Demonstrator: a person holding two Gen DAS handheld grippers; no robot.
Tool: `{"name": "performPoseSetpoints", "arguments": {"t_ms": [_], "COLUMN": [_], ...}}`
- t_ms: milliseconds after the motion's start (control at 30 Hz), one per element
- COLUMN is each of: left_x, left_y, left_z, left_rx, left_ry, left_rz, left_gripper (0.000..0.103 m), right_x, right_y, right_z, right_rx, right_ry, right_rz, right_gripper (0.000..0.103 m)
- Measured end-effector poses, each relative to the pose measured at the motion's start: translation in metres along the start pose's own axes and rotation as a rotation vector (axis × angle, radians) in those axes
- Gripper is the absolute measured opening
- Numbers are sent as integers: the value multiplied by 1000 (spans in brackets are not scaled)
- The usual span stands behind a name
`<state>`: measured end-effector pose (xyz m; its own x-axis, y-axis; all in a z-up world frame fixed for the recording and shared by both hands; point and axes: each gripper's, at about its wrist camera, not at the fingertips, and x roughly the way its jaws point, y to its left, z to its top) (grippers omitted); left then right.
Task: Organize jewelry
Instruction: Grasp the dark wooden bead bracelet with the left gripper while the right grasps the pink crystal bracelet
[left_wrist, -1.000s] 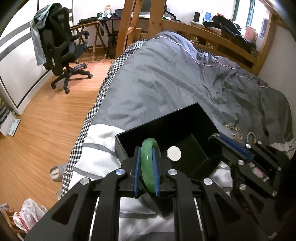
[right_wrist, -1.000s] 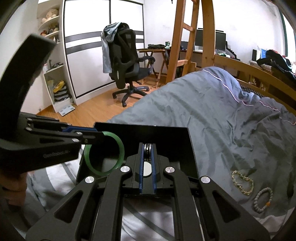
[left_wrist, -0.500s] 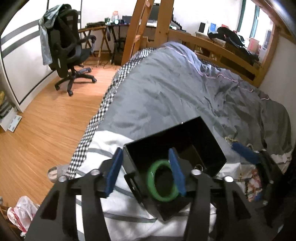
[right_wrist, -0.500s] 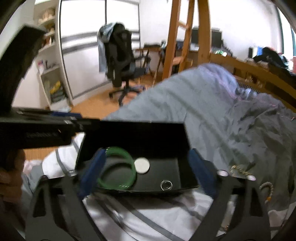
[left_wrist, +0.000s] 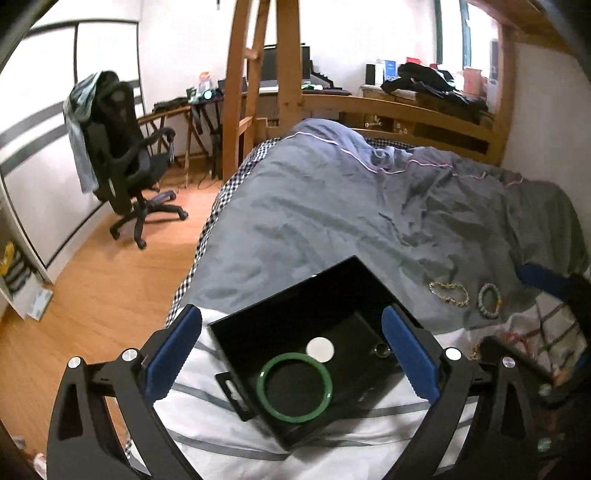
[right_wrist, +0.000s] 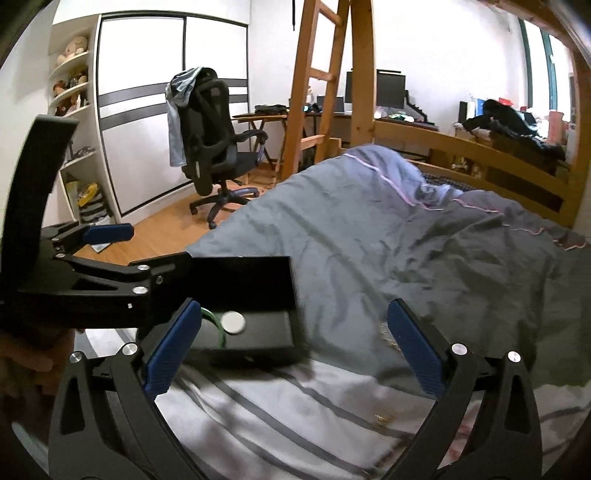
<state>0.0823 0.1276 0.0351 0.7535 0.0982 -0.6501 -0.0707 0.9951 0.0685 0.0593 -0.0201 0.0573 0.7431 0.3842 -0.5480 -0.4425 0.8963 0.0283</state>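
The left gripper (left_wrist: 291, 354) hangs above the black box (left_wrist: 280, 321) with its jaws spread wide, holding nothing. Inside the box a green bangle (left_wrist: 294, 387) lies flat, a white disc (left_wrist: 320, 350) just beyond it and a small ring (left_wrist: 381, 349) to the right. Further right on the grey quilt (left_wrist: 332, 206) lie a gold chain (left_wrist: 448, 292) and a bead bracelet (left_wrist: 488, 300), near each other. The right gripper (right_wrist: 295, 347) is also spread wide and empty, beside the box.
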Motion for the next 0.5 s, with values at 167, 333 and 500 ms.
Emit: {"name": "performPoseSetpoints", "arguments": {"t_ms": [167, 333, 500], "left_x": [1, 3, 23], "left_y": [-37, -66, -96], "left_z": [-1, -5, -16], "left_rx": [62, 58, -17], "left_ry": [13, 26, 81], "left_rz": [-24, -121, -246], "left_gripper": [96, 96, 96], "right_x": [-27, -53, -65], "right_y": [-24, -56, -89], "right_z": [-10, -25, -42], "right_rx": [4, 44, 84], "right_ry": [-6, -5, 10], "right_rz": [-57, -109, -159], "right_gripper": [99, 99, 99]}}
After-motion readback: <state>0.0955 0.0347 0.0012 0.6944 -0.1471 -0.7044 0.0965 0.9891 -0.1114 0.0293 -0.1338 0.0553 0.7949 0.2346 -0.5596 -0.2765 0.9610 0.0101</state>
